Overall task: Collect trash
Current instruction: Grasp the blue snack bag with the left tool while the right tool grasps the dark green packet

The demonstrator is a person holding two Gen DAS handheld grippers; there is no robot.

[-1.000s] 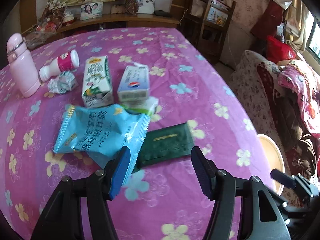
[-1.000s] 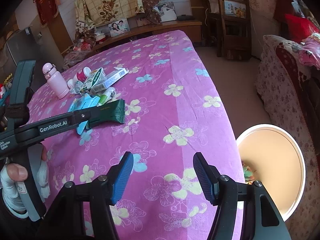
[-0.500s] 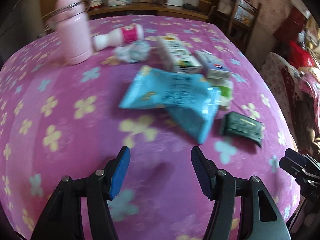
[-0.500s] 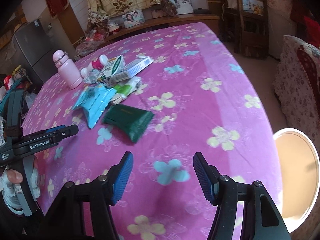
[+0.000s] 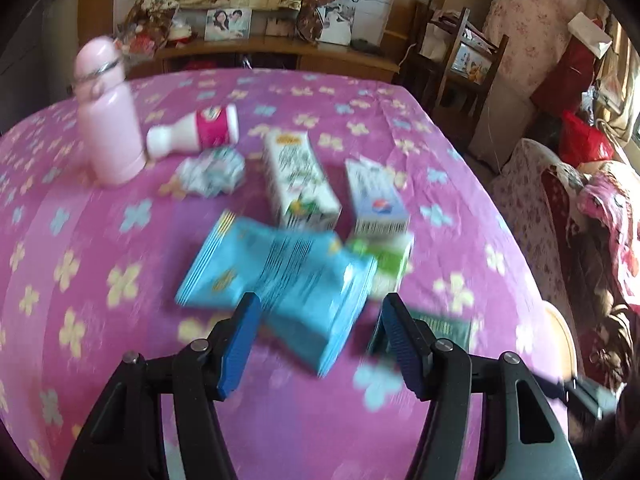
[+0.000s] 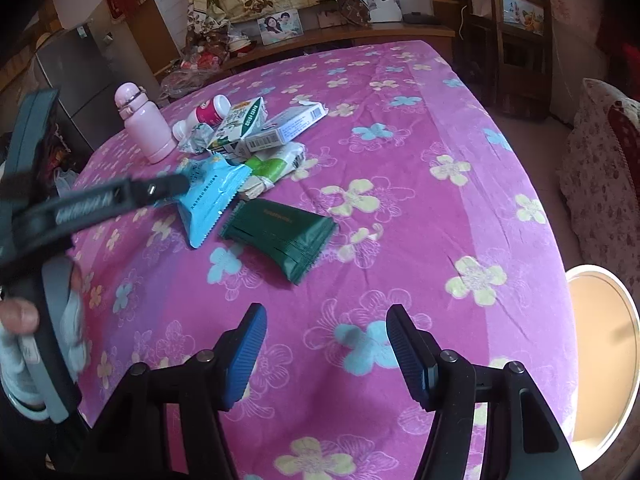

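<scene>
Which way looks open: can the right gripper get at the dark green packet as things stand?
Probably yes. The right gripper is open and empty over bare tablecloth, and the dark green packet lies flat just ahead, with nothing between them.

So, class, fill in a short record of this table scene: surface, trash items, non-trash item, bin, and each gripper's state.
surface: table under a pink flowered cloth
trash items: blue snack packet, dark green packet, green-and-white carton, white and blue box, crumpled wrapper, small bottle lying on its side
non-trash item: pink flask, upright
bin: round, beside the table
left gripper: open, above the blue snack packet
right gripper: open, nothing between its jaws
</scene>
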